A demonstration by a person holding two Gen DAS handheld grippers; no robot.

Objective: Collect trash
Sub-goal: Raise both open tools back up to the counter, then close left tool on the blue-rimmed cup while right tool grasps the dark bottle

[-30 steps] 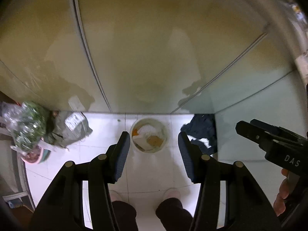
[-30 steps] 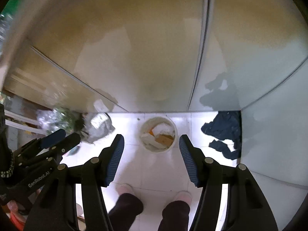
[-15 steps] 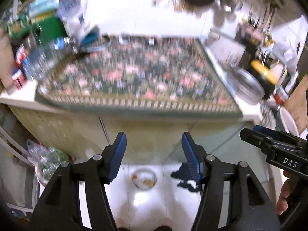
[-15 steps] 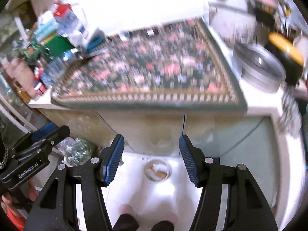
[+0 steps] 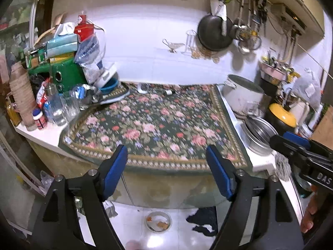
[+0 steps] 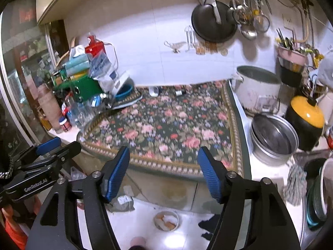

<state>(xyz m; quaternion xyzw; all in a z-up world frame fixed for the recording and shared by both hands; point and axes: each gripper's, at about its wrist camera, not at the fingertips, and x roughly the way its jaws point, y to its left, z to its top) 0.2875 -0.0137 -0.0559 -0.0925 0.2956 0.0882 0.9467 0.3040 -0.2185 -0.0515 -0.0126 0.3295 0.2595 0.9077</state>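
Both grippers are held above the near edge of the table [image 5: 262, 163], looking across the floral cloth [image 5: 158, 125] toward the tiled wall.

Left gripper [image 5: 166, 166]: the fingers stand wide apart and are opening; nothing lies between them. Right gripper [image 6: 163, 166]: the fingers stand apart and are likewise opening, with nothing between them.

Candidate trash on the table sits at the far edge of the cloth: a small dark bottle-like item [image 6: 180, 92] lying on its side, long axis across the view, and a white cup-like item [image 6: 154, 91] just to its left. Both lie straight ahead of the fingers and well apart from them. What exactly they are is too small to tell.

The bin [image 5: 158, 221] stands on the floor below the table edge, already holding scraps.

Judgement: neither hand is clearly nearer. The coming move is a forward reach across the cloth, with the fingers closing across the item's short width.
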